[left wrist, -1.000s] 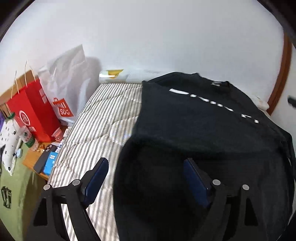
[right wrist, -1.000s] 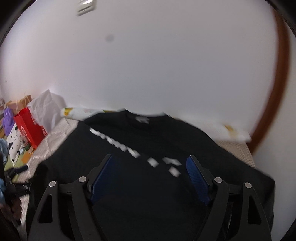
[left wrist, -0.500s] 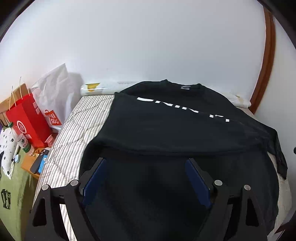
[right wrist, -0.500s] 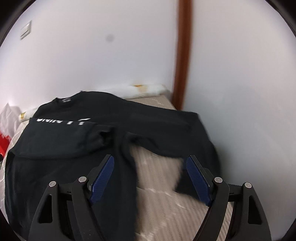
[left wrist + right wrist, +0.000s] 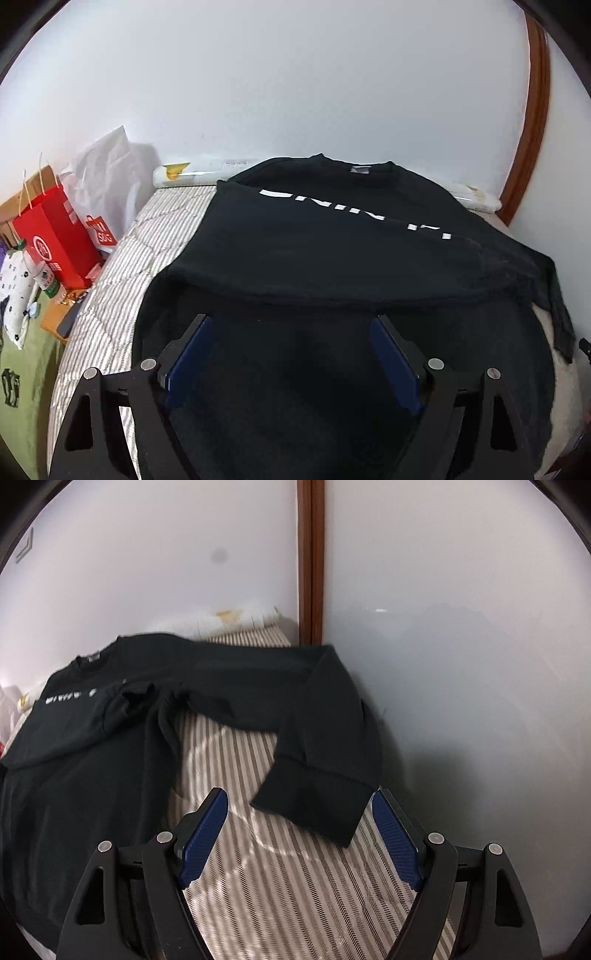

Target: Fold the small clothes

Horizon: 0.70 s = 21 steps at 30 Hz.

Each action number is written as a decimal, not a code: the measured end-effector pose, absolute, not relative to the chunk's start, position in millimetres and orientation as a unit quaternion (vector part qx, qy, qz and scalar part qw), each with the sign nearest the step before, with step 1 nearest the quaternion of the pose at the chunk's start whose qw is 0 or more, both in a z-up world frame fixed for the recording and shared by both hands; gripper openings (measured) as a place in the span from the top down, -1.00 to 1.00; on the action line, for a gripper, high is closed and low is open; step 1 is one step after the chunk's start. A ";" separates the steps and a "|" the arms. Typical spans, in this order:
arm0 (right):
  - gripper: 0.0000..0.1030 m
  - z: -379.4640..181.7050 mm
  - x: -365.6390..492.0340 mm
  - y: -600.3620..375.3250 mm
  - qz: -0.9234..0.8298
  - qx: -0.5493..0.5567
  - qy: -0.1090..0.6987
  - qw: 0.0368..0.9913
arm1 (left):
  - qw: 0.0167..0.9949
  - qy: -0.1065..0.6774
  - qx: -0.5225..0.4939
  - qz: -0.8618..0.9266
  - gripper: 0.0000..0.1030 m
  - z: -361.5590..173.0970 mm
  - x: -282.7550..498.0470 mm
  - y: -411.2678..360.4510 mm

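Note:
A black sweatshirt [image 5: 332, 251] with white lettering lies spread on a striped mattress [image 5: 122, 277]. One sleeve is folded across its chest. My left gripper [image 5: 291, 325] hovers open over the lower body of the sweatshirt, nothing between its blue pads. In the right wrist view the other sleeve [image 5: 325, 716] stretches out over the mattress [image 5: 295, 904] toward the wall, its cuff [image 5: 314, 805] lying just ahead of my right gripper [image 5: 299, 801]. That gripper is open, and the cuff lies beyond its fingertips, apart from the pads.
White walls close off the far side and the right side of the bed, with a brown wooden post [image 5: 311, 561] in the corner. Left of the bed stand a red paper bag [image 5: 55, 236], a white plastic bag [image 5: 107, 184], bottles and a low wooden stand.
The right gripper swung from over the sweatshirt's chest rightward and down to the outstretched sleeve's cuff. The left gripper shifted right from the garment's left edge to over its lower body.

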State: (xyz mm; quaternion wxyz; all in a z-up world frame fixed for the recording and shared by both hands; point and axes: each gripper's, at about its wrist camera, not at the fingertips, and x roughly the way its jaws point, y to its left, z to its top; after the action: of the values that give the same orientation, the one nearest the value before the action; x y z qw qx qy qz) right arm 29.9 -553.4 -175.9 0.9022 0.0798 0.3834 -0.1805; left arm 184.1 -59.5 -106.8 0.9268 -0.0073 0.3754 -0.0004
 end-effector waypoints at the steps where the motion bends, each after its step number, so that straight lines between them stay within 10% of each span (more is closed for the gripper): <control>1: -0.55 -180.0 32.9 -552.6 -0.177 0.078 0.385 0.902 | 0.926 0.377 -0.007 0.002 -0.66 -108.9 185.4 -58.3; 19: -0.53 -229.9 93.0 -555.2 -0.204 0.070 0.442 0.871 | 0.913 0.405 -0.043 -0.010 -0.66 -135.7 209.0 -27.7; 21: -0.17 -229.1 91.5 -554.4 -0.219 0.060 0.434 0.872 | 0.914 0.402 -0.049 -0.014 -0.66 -137.2 207.7 -22.6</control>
State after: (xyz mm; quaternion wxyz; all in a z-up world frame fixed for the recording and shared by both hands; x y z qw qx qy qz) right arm 91.5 -554.4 -229.1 0.8720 0.0597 0.4337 -0.2192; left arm 207.7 -22.6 -137.2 0.9142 -0.0489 0.4022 -0.0137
